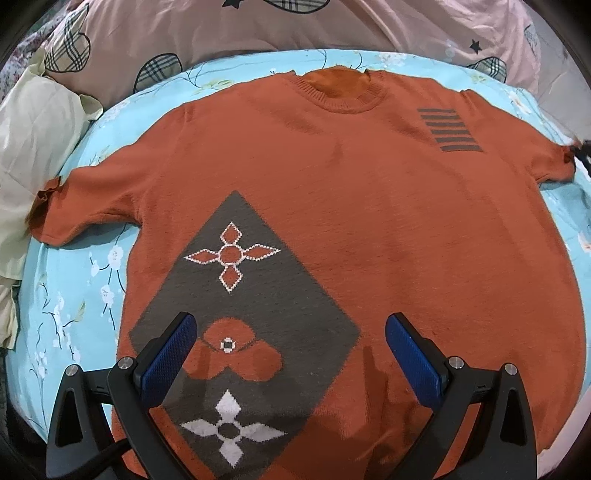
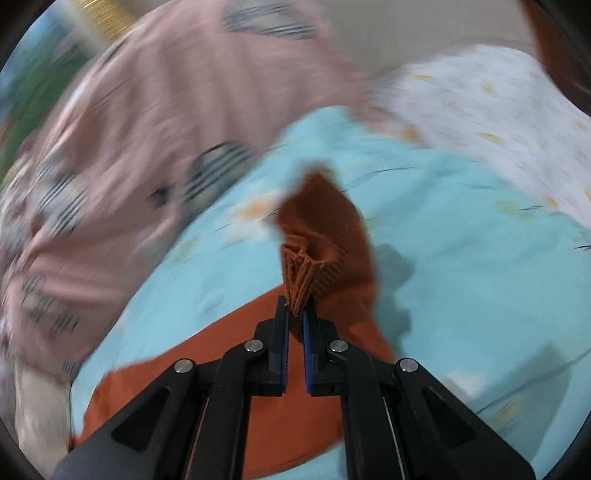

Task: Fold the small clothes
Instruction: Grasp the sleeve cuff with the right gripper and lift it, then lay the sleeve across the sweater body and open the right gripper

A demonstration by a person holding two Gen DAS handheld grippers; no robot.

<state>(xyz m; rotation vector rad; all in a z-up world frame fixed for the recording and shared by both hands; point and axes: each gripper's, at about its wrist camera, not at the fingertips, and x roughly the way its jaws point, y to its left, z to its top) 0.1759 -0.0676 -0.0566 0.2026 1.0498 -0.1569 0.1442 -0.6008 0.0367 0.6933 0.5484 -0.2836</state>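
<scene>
An orange knit sweater [image 1: 332, 192] with a grey diamond and flower pattern lies spread flat, front up, on a light blue floral sheet [image 1: 70, 302]. My left gripper [image 1: 290, 325] is open and empty, hovering over the sweater's lower part. My right gripper [image 2: 295, 314] is shut on the ribbed cuff [image 2: 303, 273] of the sweater's right sleeve and holds it lifted off the sheet. That gripper shows at the far right edge of the left wrist view [image 1: 581, 151], at the sleeve end. The right wrist view is blurred by motion.
A pink quilt with plaid hearts [image 1: 258, 33] lies bunched behind the sweater. A cream cloth [image 1: 33, 147] lies at the left. A white patterned fabric [image 2: 498, 110] lies at the back right of the right wrist view.
</scene>
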